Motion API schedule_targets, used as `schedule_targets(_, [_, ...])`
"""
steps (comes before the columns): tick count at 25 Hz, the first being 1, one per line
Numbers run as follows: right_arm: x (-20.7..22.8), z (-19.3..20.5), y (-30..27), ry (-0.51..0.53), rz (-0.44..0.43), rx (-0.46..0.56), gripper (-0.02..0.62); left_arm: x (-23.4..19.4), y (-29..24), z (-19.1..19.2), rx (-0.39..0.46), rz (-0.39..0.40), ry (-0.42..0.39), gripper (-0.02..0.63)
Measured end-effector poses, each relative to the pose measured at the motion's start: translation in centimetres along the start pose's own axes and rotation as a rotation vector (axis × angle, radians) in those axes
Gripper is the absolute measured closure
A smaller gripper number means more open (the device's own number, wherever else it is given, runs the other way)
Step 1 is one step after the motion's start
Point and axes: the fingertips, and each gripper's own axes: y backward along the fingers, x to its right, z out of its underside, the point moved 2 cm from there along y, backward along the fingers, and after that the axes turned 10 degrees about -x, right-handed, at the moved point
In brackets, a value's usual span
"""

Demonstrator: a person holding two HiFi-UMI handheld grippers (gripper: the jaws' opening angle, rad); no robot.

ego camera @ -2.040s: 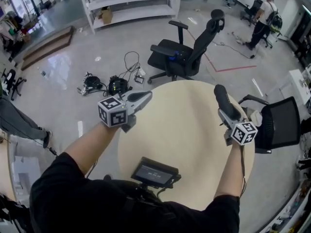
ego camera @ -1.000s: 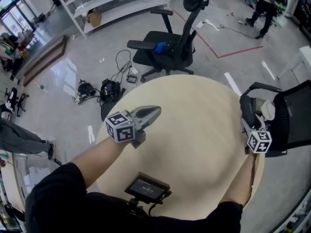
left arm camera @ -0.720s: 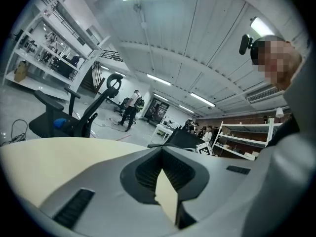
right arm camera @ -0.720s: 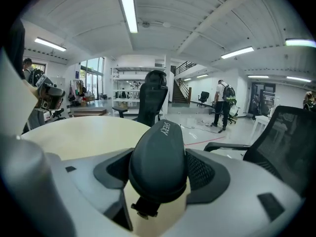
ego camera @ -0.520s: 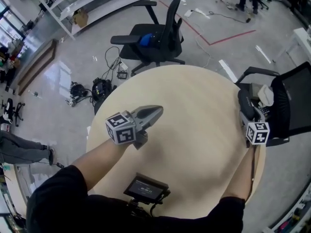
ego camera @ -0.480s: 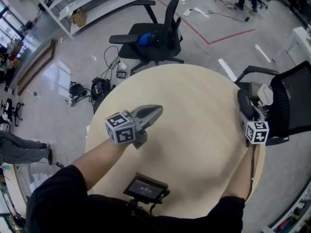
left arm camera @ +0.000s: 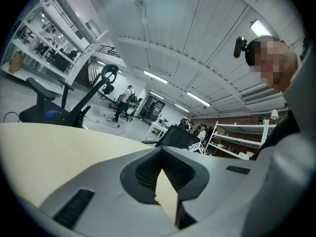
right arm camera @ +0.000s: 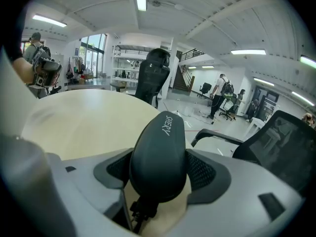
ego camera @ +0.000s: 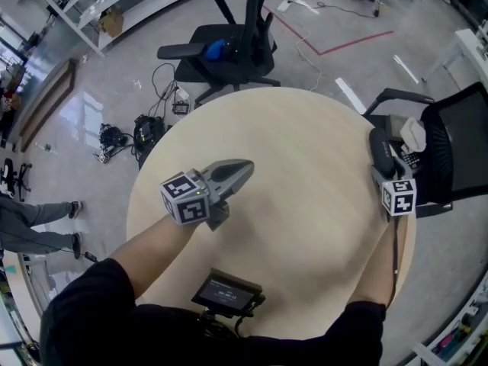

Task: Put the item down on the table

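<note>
We see the item, a dark oval case (right arm camera: 158, 154) with pale lettering near its far end, pinched between the two jaws of the right claw (right arm camera: 159, 174), which press on its flanks while its rounded end sticks out beyond them; a small dark pull hangs at its near end. From the head view the case (ego camera: 379, 147) sits in the right claw (ego camera: 378, 161) over the right edge of the round, pale table (ego camera: 297, 143), and we cannot tell whether it touches the tabletop. Just beyond that edge stands a black mesh chair (ego camera: 451, 139) with a white thing (ego camera: 412, 133) on its seat. The left claw (ego camera: 241, 167) hangs over the left middle of the table, well apart from the right one, and in its own view the left claw (left arm camera: 161, 165) has its jaws pressed together at the tips. A small dark screen (ego camera: 226, 290) sits at the near edge by our chest, and a black office chair (ego camera: 229, 48) stands on the grey floor (ego camera: 91, 90) past the table's far side, with tangled cables (ego camera: 122, 133) to its left
</note>
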Motion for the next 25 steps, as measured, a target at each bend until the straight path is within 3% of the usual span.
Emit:
schedule_targets(5, [-0.4,-0.1,0.4,-0.034,-0.009,0.008,0.268,-0.1,0.6,-0.2,-0.001,0.011,-0.005,0.604])
schedule_targets(16, [-1.9,-6.6,7.8,-0.051,0.058,0.166,0.267,2.3,3.9,-4.1,0.039,0.011,-0.054,0.604])
schedule_targets(25, [-11.5,-12.2,15.1,-0.103,-0.121,0.314,0.27,5.3,12.5,-7.8,0.117,-0.01,-0.097,0.604])
